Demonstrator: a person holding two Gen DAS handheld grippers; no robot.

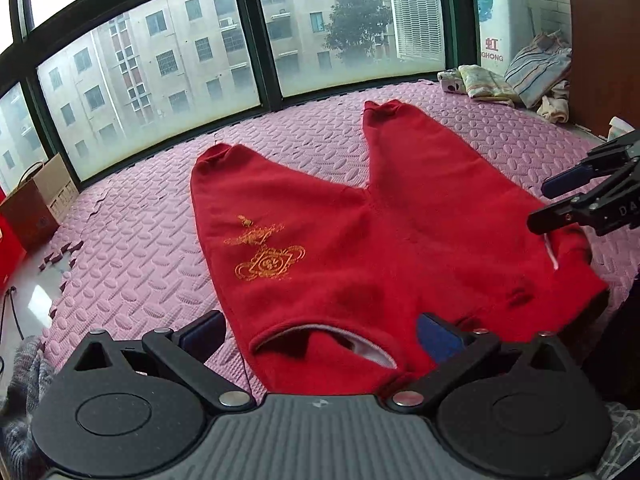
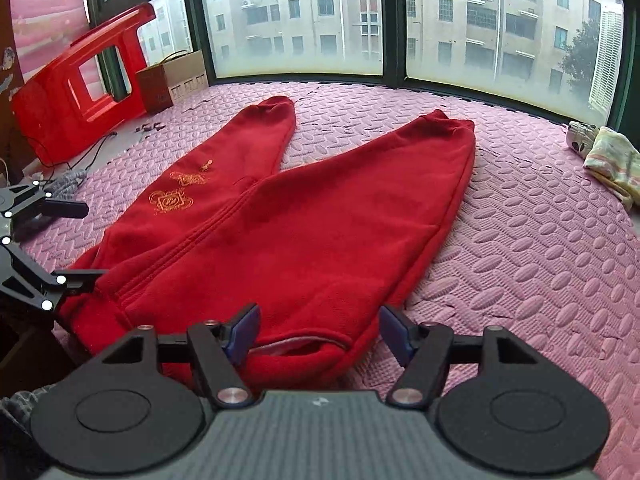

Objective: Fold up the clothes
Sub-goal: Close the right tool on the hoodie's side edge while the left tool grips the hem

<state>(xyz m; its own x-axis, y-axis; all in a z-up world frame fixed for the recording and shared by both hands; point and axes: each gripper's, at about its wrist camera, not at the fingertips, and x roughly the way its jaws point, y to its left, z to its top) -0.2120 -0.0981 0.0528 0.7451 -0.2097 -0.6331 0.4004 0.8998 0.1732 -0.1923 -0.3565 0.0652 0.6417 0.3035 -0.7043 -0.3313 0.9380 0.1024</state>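
Two tools worked at the waistband of one pair of red trousers [image 1: 360, 240], which lay flat on the pink foam mat [image 2: 540, 260] with both legs spread in a V toward the window [image 1: 160, 60]. No fold showed yet, so the task looked to be at its very start: the waist corners were being taken up, and every fold was left to do.

The left tool [image 1: 320, 336] stood open, one blue pad out on the mat and the other over the cloth, the near waist corner lying between them without being pinched. The right tool [image 2: 318, 330] also stood open around the other waist corner, its pads either side of the hem and not visibly pressing on it, so I would not call that a grip.

Around the trousers: a gold embroidered emblem [image 1: 266, 256] on one leg, a pile of other laundry [image 1: 520, 80] well apart at the far end of the mat, a red plastic stool [image 2: 72, 92] tipped on its side beside a cardboard box [image 2: 172, 80], and a cable on the floor. None of it lay on the trousers, and the mat beside them seemed free for folding
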